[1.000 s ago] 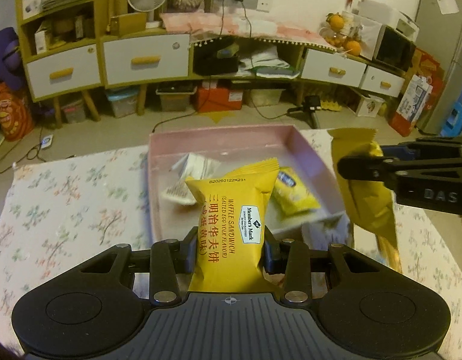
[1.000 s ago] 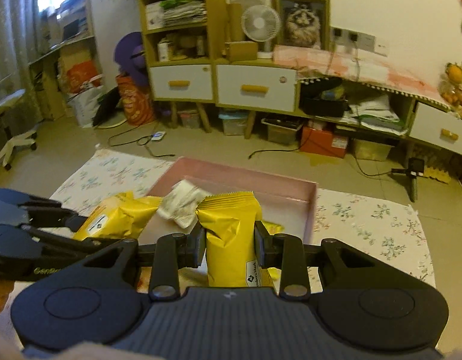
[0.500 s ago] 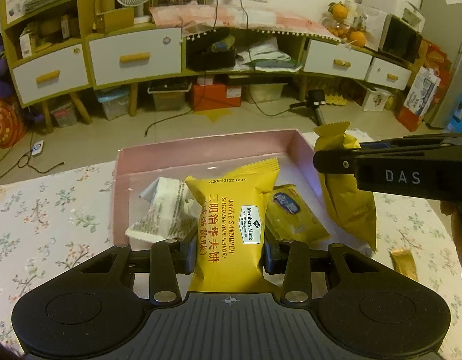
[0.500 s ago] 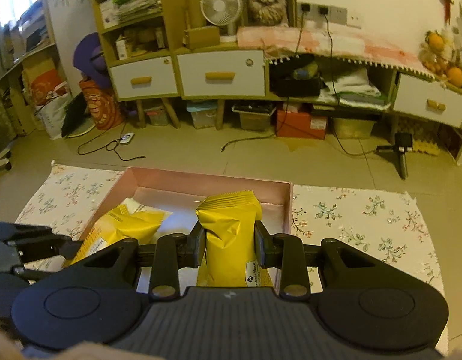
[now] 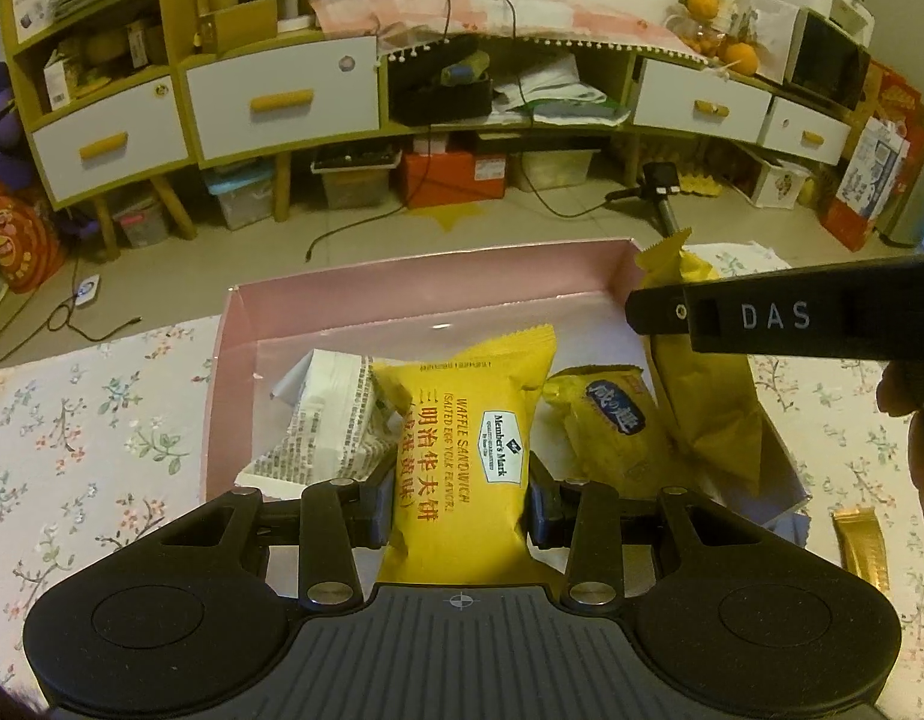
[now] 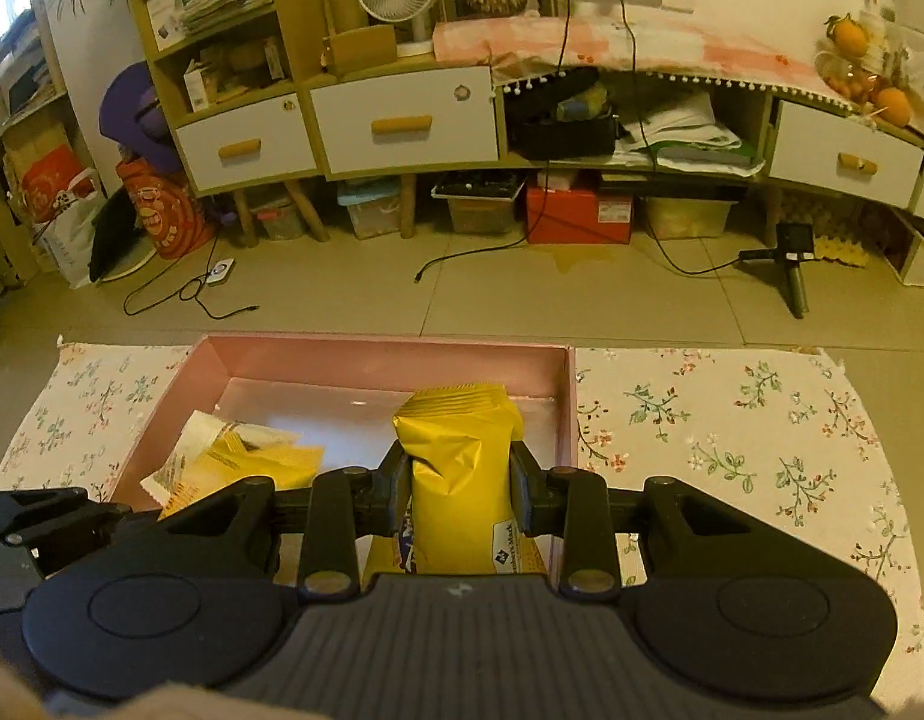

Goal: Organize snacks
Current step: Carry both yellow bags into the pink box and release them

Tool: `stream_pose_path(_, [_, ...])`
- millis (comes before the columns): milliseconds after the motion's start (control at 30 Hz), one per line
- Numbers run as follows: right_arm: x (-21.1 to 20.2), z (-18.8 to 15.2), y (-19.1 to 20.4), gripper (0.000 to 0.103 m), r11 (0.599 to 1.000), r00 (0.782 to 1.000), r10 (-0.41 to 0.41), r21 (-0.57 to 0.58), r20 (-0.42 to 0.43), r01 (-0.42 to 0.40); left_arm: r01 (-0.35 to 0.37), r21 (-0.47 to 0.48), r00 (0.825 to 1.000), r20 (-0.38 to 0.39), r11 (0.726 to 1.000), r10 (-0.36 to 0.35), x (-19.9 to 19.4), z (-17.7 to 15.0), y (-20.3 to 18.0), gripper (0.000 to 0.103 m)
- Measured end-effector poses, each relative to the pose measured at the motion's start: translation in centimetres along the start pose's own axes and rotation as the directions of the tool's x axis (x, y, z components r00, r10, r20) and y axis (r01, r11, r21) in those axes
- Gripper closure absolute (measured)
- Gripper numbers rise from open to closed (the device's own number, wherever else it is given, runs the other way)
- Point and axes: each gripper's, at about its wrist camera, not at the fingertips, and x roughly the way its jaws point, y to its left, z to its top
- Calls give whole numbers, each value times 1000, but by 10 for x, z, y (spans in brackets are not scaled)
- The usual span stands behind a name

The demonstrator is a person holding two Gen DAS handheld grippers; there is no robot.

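Note:
My left gripper [image 5: 462, 504] is shut on a yellow waffle sandwich packet [image 5: 462, 450], held upright over the near part of the pink box [image 5: 402, 282]. My right gripper [image 6: 460, 492] grips a second yellow packet [image 6: 456, 462] over the box's [image 6: 372, 342] right side; its jaws are opening, with the pads still against the packet. In the left wrist view that packet [image 5: 702, 414] hangs by the right wall under the right gripper's finger [image 5: 762, 318]. A white packet [image 5: 330, 414] and a small yellow packet with a blue label [image 5: 606, 426] lie in the box.
The box sits on a floral cloth [image 6: 732, 432] on the floor. A gold wrapper [image 5: 858, 546] lies on the cloth right of the box. Beyond are bare floor with cables, a small tripod [image 6: 792, 264] and a low cabinet with drawers [image 6: 402, 120].
Both grippers have come forward and down over the pink box with their packets. The right packet now hangs inside the box's right wall.

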Motion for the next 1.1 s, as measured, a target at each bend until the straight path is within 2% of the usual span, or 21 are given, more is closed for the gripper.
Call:
stream_pose_path(67, [-1,2,-1,65,1000,1000,-7,10,5,7,11,11,1000,-1,1000,-11,0,0,0,61])
stream_pose_path(133, [-3,3,-1,52,1000,1000,2,14,11,-2,14,18,1000,-1,1000,-14,-1,0,-2,50])
stream_pose_path(200, [-7,3,0,45,1000,1000,-1,11,20,1,11,21,1000,2,1000,-11,-3,-1,-4,41])
stream_pose_path(633, [-36,3,2,34,1000,999,-3,-15,37,4,4,16,1000,8,1000,-4,-37,-8,-5,30])
stream_pose_path(1100, [-71,-24,11,24,999,999,2,-53,35,-1,12,18,1000,20,1000,-12,-86,-33,-8,21])
